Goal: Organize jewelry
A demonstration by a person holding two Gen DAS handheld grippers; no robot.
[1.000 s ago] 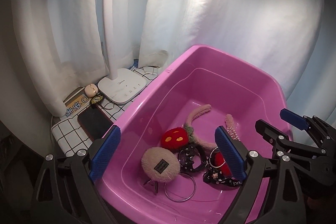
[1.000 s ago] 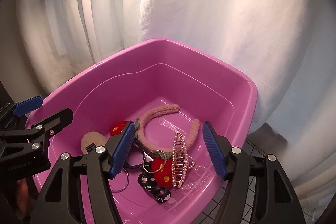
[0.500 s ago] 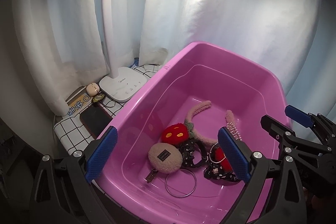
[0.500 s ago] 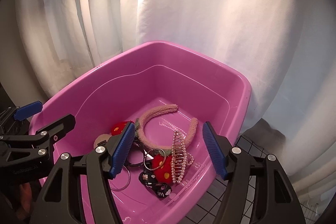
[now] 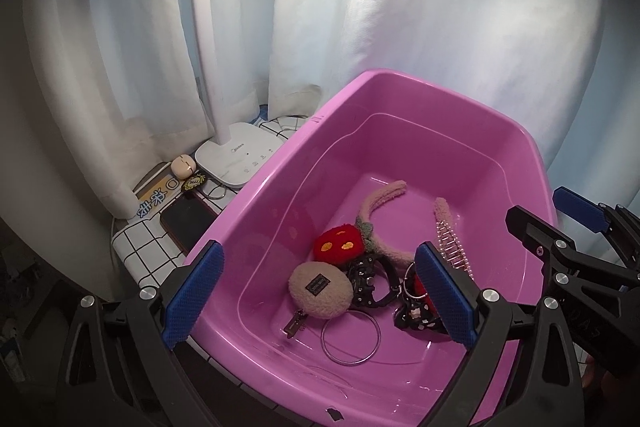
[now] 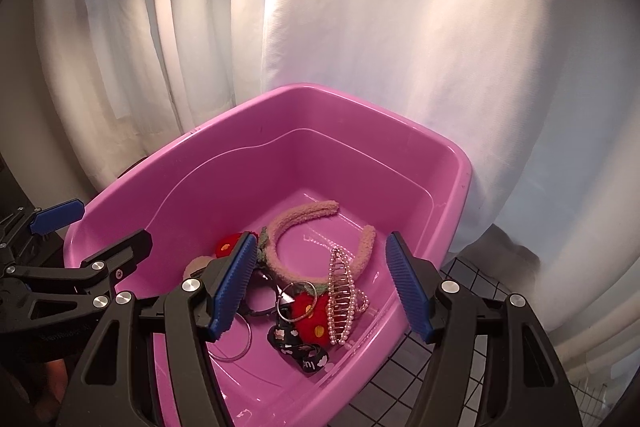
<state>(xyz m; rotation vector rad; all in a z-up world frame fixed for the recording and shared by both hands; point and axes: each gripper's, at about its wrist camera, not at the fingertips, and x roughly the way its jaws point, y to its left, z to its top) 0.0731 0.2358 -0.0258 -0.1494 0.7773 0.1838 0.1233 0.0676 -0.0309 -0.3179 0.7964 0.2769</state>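
Observation:
A pink plastic tub [image 5: 280,179] [image 6: 360,99] holds the jewelry: a fuzzy pink headband [image 5: 380,199] [image 6: 300,215], a pearl hair claw [image 5: 452,247] [image 6: 340,299], a beige plush clip [image 5: 320,289], red strawberry plush pieces [image 5: 338,247] [image 6: 310,311], a metal bangle [image 5: 350,339] and black accessories [image 5: 368,283]. My left gripper [image 5: 320,299] is open and empty, above the tub's near side. My right gripper [image 6: 320,283] is open and empty, above the tub's near right; it also shows in the left wrist view [image 5: 552,231].
A white desk lamp [image 5: 236,151] stands left of the tub on a checked cloth [image 5: 140,247], with a dark phone [image 5: 186,219], a small round beige case [image 5: 183,165], a keyring charm [image 5: 196,183] and a card. White curtains hang behind. A dark grid surface [image 6: 480,367] lies right.
Both grippers have pulled up and back from the tub, so it looks smaller and lower. The items in the tub have not moved. Both grippers stayed open.

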